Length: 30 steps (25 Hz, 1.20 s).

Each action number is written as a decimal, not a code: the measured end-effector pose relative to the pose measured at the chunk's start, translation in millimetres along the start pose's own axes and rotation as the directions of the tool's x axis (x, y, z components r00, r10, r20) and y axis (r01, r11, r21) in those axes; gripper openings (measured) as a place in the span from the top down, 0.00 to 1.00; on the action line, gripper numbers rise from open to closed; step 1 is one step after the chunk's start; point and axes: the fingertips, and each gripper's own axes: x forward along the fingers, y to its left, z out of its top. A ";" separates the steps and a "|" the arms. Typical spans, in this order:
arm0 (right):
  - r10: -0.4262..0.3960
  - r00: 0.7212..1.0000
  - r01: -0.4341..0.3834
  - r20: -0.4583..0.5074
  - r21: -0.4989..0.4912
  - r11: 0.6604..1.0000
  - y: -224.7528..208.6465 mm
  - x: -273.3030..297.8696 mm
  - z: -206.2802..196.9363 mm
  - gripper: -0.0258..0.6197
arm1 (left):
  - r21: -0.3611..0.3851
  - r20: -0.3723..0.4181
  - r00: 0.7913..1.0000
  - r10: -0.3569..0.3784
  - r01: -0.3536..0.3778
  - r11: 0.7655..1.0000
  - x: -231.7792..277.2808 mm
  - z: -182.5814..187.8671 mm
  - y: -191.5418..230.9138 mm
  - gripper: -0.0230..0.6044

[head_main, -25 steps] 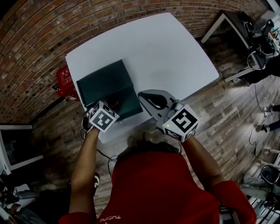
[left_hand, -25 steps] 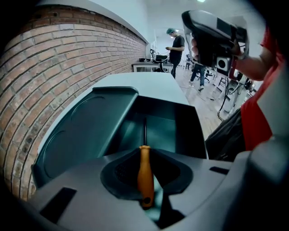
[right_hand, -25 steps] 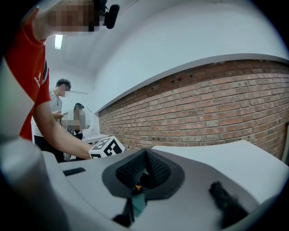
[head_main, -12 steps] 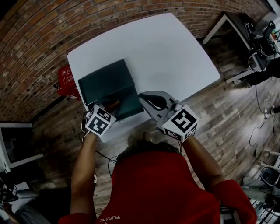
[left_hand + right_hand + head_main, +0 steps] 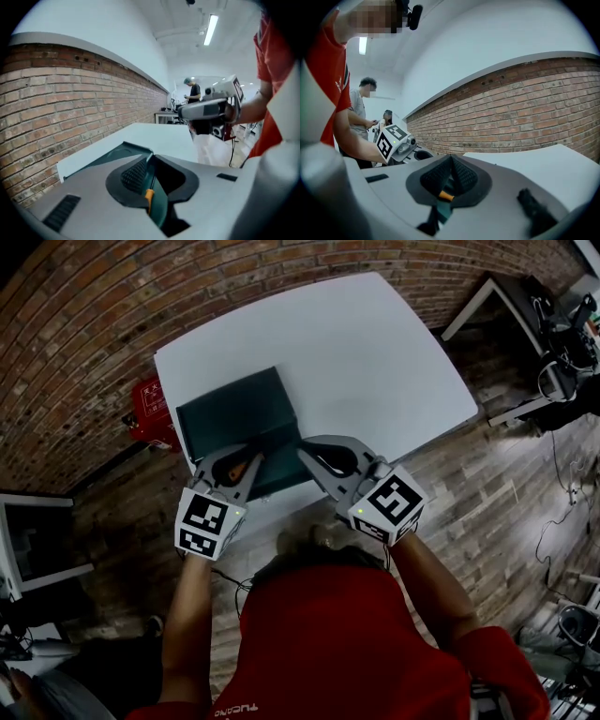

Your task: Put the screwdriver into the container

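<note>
The left gripper [image 5: 146, 164] has drawn back toward the person, its jaws slightly parted and gripping nothing. The right gripper [image 5: 450, 164] beside it is clenched and empty. Beyond, the screwdriver [image 5: 148, 196] shows its orange handle through the left's gap, apparently lying in the near end of the container [image 5: 234, 413], so the drop looks done.

One container [image 5: 232, 413], one screwdriver [image 5: 239, 468], two tools [image 5: 247, 457] [image 5: 309, 448]

Container [image 5: 234, 413] on the table [image 5: 375, 362], near-left corner; screwdriver [image 5: 238, 468] inside, near end
</note>
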 end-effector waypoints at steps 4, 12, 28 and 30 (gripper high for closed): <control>0.012 0.999 -0.013 0.038 0.019 1.000 4.6 0.2 11.5 0.91 | -0.048 0.207 0.977 0.050 -0.042 0.998 -23.0 42.7 -4.2 0.89; 0.060 0.990 -0.061 0.128 0.005 0.998 24.0 -1.9 43.4 0.91 | -0.107 0.452 0.887 0.090 -0.045 0.993 -59.8 91.6 -19.3 0.93; 0.126 0.966 -0.111 0.227 -0.074 0.991 61.8 -16.2 78.9 0.91 | -0.114 0.565 0.815 0.129 -0.078 0.990 -105.5 123.5 -43.4 0.94; 0.129 0.964 -0.113 0.232 -0.085 0.990 65.3 -19.1 81.4 0.91 | -0.112 0.565 0.815 0.129 -0.079 0.991 -107.2 124.2 -47.8 0.94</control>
